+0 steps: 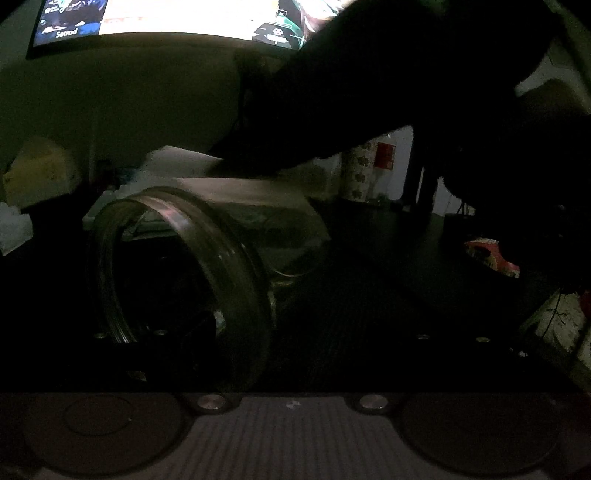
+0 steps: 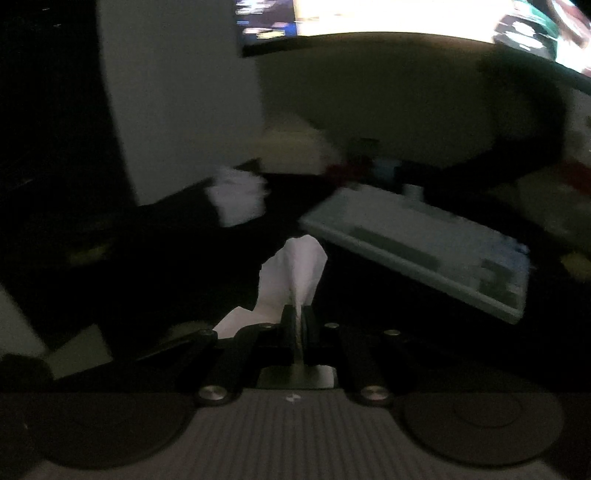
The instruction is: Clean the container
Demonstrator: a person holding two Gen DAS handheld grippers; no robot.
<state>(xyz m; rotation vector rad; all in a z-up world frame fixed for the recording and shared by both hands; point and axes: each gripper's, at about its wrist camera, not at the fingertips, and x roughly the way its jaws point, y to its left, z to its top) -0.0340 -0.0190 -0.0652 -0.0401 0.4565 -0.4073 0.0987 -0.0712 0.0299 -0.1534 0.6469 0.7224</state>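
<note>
One clear, round glass jar (image 1: 192,266) lay on its side on the dark desk (image 1: 369,295), mouth toward the left gripper (image 1: 184,328); the room was too dim to tell how that gripper's jaws stood. The right gripper (image 2: 297,314) was clamped on one white paper tissue (image 2: 295,269). One pale keyboard (image 2: 424,251) lay beyond it, one crumpled white wad (image 2: 240,199) further back, and one lit monitor (image 2: 406,18) above.
</note>
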